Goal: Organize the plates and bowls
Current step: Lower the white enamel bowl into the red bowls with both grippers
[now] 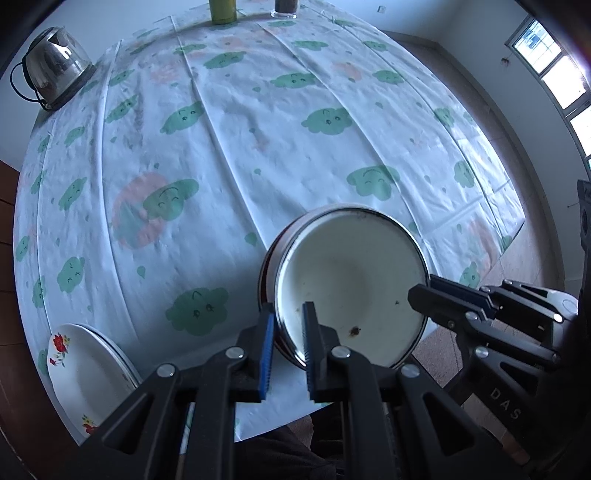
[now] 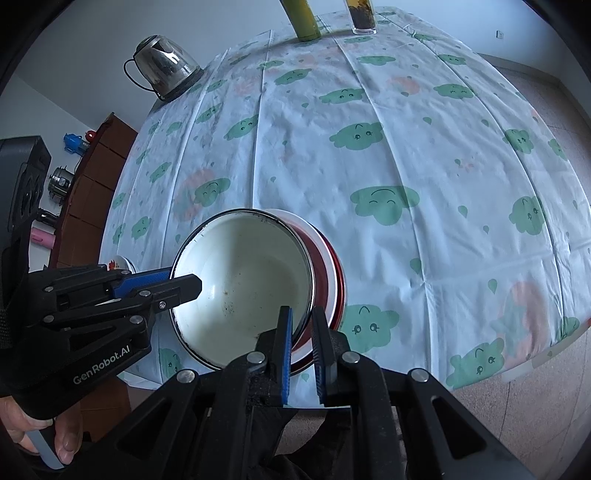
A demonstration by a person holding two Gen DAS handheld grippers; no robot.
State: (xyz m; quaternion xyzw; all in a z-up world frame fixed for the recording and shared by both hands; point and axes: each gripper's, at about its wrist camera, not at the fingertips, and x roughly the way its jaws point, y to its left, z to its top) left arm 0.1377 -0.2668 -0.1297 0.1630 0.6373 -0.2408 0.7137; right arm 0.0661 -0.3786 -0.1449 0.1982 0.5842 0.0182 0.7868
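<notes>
A white enamel bowl [image 1: 351, 280] with a dark metal rim and red and white bands outside hangs tilted over the table's near edge. My left gripper [image 1: 290, 314] is shut on its left rim, one finger inside and one outside. My right gripper [image 2: 303, 317] is shut on the opposite rim of the bowl [image 2: 251, 280]. Each gripper shows in the other's view: the right gripper [image 1: 421, 295] and the left gripper [image 2: 188, 284]. White plates with red flowers [image 1: 77, 365] are stacked at the table's near left corner, and a sliver of these plates [image 2: 120, 263] shows behind the left gripper.
The table [image 1: 258, 129] wears a white cloth with green clouds. A glass kettle [image 1: 55, 66] stands at its far left, a yellow-green bottle [image 1: 221, 11] and a glass jar [image 1: 284, 9] at the far edge. A brown cupboard [image 2: 99, 177] stands left of the table.
</notes>
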